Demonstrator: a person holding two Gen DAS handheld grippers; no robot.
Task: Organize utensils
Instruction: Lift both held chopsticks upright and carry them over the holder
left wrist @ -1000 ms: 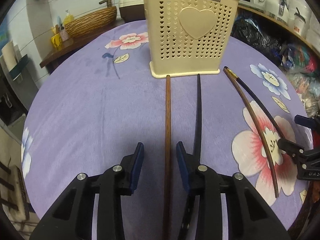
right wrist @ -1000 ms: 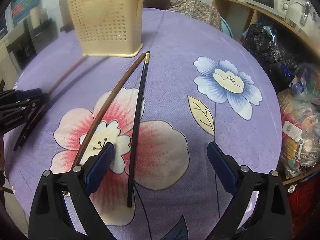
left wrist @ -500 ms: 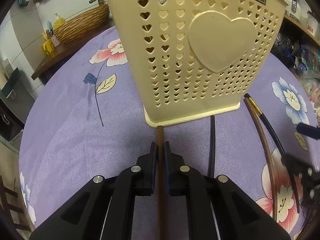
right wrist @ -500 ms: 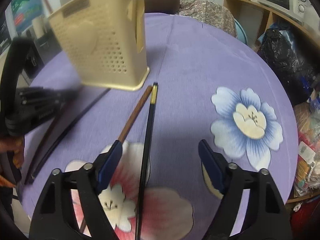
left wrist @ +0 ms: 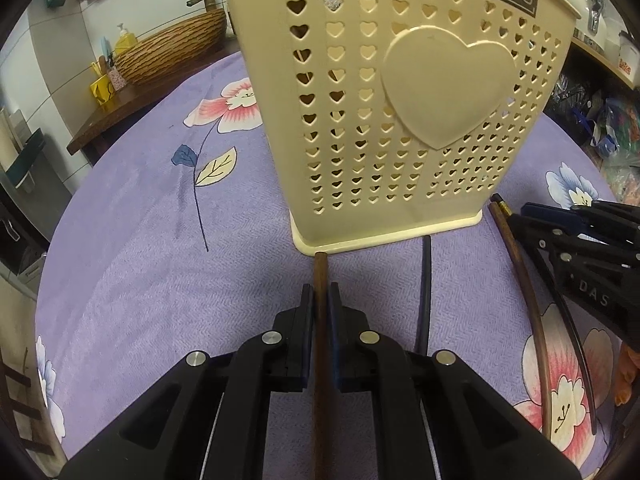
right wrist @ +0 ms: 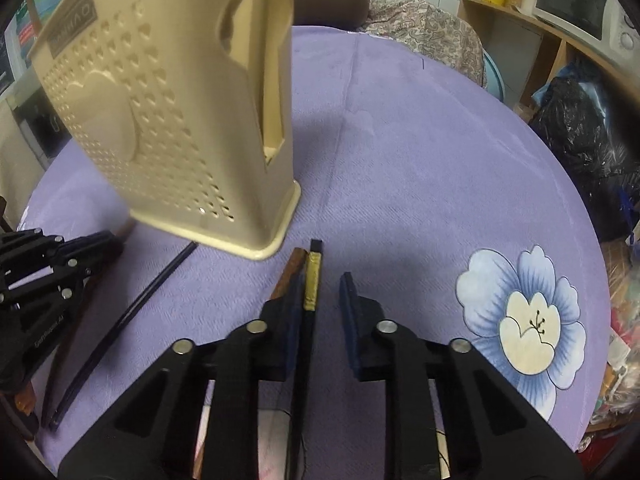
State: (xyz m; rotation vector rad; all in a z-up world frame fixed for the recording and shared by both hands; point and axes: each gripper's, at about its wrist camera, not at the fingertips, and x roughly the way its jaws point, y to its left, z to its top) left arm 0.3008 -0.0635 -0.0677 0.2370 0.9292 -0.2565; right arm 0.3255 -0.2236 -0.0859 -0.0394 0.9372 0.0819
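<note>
Clamped in the left gripper (left wrist: 319,312) near the cream holder (left wrist: 400,120): brown chopstick (left wrist: 320,276); right gripper (right wrist: 320,300) agape astride black chopstick (right wrist: 309,332), likely to snag its brown neighbour.

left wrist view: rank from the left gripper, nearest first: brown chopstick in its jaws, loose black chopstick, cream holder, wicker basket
1. Brown chopstick: between the left gripper fingers.
2. Black chopstick: on the cloth, just right.
3. Cream holder: straight ahead, base at both chopsticks' tips.
4. Wicker basket: far left, on the shelf beyond the table.
</note>
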